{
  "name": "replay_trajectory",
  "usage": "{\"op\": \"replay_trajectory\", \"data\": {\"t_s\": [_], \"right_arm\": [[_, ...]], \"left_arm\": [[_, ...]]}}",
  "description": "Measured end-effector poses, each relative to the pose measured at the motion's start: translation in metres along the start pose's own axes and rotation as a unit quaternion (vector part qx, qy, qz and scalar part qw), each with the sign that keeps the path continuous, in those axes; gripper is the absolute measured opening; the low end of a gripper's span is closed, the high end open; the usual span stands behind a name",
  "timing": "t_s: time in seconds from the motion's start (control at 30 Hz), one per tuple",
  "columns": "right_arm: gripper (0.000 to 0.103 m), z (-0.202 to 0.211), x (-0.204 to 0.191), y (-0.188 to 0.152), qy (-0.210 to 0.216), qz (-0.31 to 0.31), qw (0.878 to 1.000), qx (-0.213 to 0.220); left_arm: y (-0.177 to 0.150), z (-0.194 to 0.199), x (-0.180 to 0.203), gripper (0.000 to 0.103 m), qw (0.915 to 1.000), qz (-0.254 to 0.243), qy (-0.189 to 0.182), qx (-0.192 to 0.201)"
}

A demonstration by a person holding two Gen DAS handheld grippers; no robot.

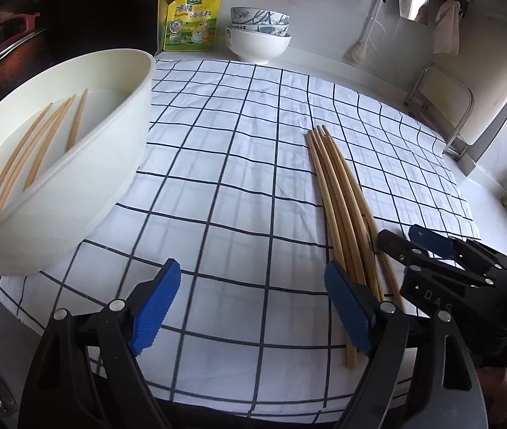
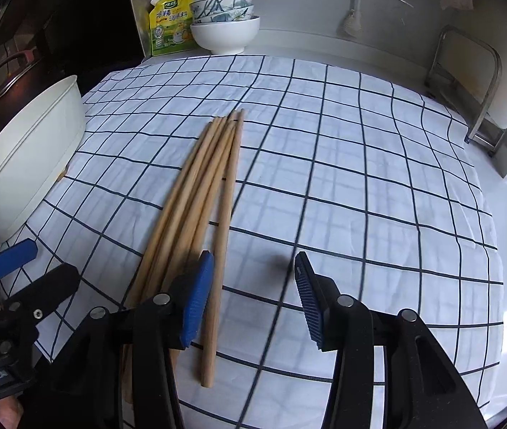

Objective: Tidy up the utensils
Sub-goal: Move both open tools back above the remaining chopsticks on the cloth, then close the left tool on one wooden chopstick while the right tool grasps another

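Observation:
Several wooden chopsticks (image 1: 342,196) lie in a bundle on the checked cloth (image 1: 235,143); they also show in the right wrist view (image 2: 199,193). A white oval container (image 1: 74,178) at the left holds several chopsticks (image 1: 31,150). My left gripper (image 1: 249,307) is open and empty, low over the cloth, its right finger beside the bundle's near ends. My right gripper (image 2: 253,296) is open and empty, its left finger over the bundle's near ends. One chopstick (image 2: 223,250) lies just inside its gap. The right gripper also shows in the left wrist view (image 1: 432,250).
A stack of bowls (image 1: 258,34) and a yellow seasoning pouch (image 1: 190,19) stand at the back wall. A dark pot (image 1: 10,53) sits at the left beyond the container. A metal rack (image 1: 443,107) stands at the right edge. The container also shows in the right wrist view (image 2: 28,157).

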State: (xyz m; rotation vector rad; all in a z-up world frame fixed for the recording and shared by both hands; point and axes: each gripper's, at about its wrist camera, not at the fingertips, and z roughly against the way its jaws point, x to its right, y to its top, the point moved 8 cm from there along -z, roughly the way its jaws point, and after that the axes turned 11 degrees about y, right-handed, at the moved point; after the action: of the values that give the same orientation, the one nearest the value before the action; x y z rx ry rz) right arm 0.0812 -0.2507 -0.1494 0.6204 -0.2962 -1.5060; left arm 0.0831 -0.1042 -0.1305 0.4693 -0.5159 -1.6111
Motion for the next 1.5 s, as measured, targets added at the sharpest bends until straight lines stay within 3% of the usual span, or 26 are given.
{"op": "replay_trajectory", "data": {"t_s": [0.37,0.63,1.03,1.5], "right_arm": [[0.045,0.010,0.032,-0.004,0.001,-0.041,0.999,0.011],[0.045,0.013,0.029,-0.002,0.012,-0.034,0.999,0.020],[0.045,0.012,0.030,-0.002,0.019,-0.045,0.999,0.020],[0.045,0.012,0.030,-0.002,0.020,-0.044,0.999,0.021]], "left_arm": [[0.004,-0.011,0.021,0.082,0.9999,-0.015,0.005,-0.005],[0.004,-0.022,0.034,0.082,0.9988,-0.039,0.029,-0.003],[0.000,-0.028,0.035,0.092,0.9964,-0.063,0.055,-0.005],[0.002,-0.025,0.002,0.092,0.9952,-0.038,0.090,-0.003]]}}
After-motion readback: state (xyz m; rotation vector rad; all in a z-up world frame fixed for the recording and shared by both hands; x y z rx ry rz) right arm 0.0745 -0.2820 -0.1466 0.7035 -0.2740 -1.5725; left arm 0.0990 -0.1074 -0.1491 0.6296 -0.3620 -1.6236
